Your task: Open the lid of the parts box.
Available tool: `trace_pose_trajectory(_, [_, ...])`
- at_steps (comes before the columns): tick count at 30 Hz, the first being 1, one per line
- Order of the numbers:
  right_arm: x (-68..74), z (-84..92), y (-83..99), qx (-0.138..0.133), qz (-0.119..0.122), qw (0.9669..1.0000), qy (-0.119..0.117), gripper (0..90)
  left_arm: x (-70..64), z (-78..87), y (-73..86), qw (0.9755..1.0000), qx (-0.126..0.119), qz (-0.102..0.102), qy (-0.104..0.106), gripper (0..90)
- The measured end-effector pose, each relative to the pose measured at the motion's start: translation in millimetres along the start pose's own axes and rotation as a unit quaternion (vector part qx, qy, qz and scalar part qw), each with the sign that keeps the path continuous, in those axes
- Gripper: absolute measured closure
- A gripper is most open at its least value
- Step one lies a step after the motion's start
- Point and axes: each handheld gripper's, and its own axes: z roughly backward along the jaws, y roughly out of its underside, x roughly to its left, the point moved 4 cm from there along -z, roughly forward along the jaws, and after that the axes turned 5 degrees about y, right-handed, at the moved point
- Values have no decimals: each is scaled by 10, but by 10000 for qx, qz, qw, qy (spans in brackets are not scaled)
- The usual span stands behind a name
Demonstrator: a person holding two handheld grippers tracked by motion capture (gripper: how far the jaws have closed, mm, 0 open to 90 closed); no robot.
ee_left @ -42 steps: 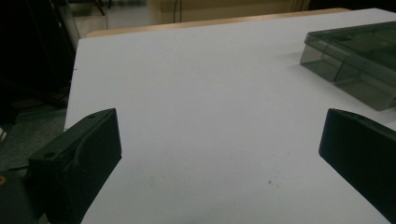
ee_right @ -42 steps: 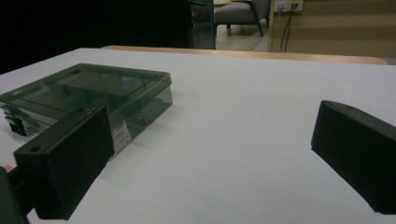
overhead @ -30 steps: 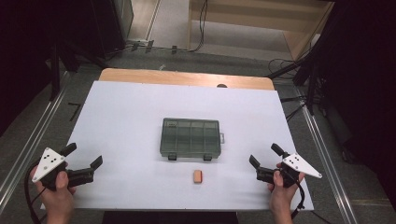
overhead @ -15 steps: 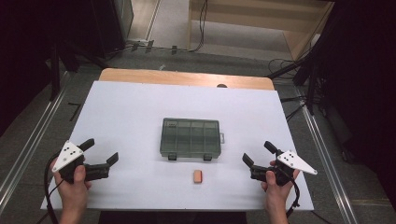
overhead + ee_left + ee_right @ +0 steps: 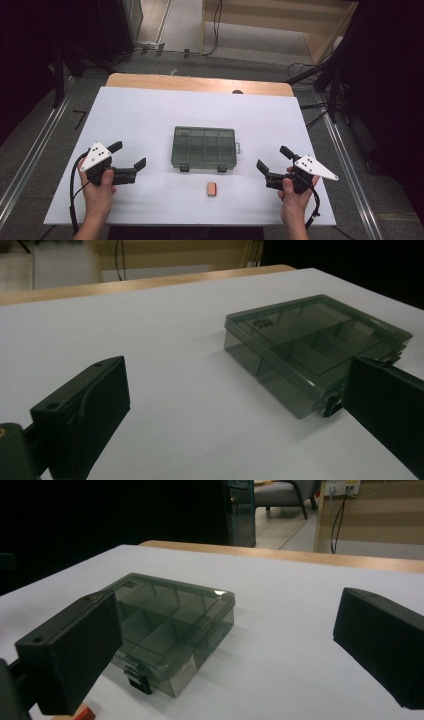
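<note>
Between our two spread claws: a smoky, translucent plastic compartment box [image 5: 204, 147].
Left gripper [image 5: 129, 160] and right gripper [image 5: 273, 159] gape empty; its jaw partly hides the small orange block [image 5: 83, 713] lying nearer us.

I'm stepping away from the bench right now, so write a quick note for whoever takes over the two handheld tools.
Left tool: open, holding nothing, above the white table left of the box.
Right tool: open, holding nothing, to the box's right.
Smoky transparent plastic compartment box: mid-table, lid down, its latches on the person's side.
Small orange block: on the table just in front of the box, untouched.
Done: nothing visible yet.
Left: probably open the box and put the block in.
</note>
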Motion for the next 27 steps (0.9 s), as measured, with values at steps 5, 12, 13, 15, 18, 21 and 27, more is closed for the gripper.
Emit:
trace_pose_trajectory(5, [70,-60,-87,-27,80,9999,-64,0,-55,-84,-73,9999,-20,-3,171,0])
trace_pose_trajectory(12, [126,-179,-144,20,24,9997,-223,0,-88,-182,-166,9996,-72,16,260,30])
trace_pose_trajectory(13, [131,-195,-155,21,24,9997,-258,0,-95,-205,-178,9996,-40,-19,271,42])
trace_pose_trajectory(15, [156,-226,-175,28,25,9993,-360,0,-110,-249,-204,9995,-19,-56,298,116])
trace_pose_trajectory(18, [209,-277,-197,75,101,9984,-549,0,-143,-320,-251,9992,-34,-65,404,138])
trace_pose_trajectory(21, [262,-320,-199,123,140,9979,-619,0,-186,-375,-264,9987,5,-48,500,178])
trace_pose_trajectory(27, [310,-383,-204,188,257,9955,-894,422,-258,-448,-276,9955,1,125,944,499])
